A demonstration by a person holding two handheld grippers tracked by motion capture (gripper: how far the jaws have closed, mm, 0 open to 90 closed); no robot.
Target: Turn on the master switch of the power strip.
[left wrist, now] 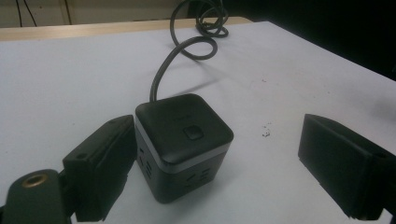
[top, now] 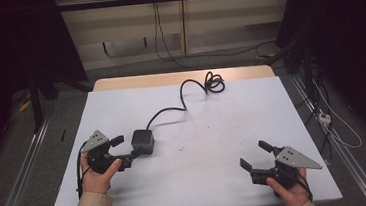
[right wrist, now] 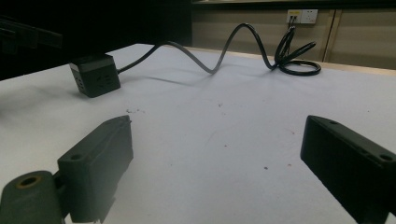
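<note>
- Power cube (top: 142, 141): black, cube-shaped socket block, standing on the white worktop (top: 215, 145) at centre left of the high view, well short of the far edge.
- Right gripper (top: 257, 155): lower right of the high view, held in the person's right hand (top: 290, 190). Jaws stand wide apart with nothing between them; in the right gripper view only bare worktop lies in the gap.
- Left gripper (top: 122, 150): lower left of the high view, held in the left hand (top: 98, 174). Jaws stand wide. In the left gripper view the power cube (left wrist: 182, 145) sits between them, just beside or touching the jaw at the left of that frame and well apart from the jaw at the right.
- Cube top face: one square button (left wrist: 192, 133) near the middle; socket slots on the side faces.
- Cable (top: 181, 100): black, leaves the cube's far side, snakes toward the upper centre of the high view and ends in a loose coil (top: 213, 83) near the worktop's far edge.
</note>
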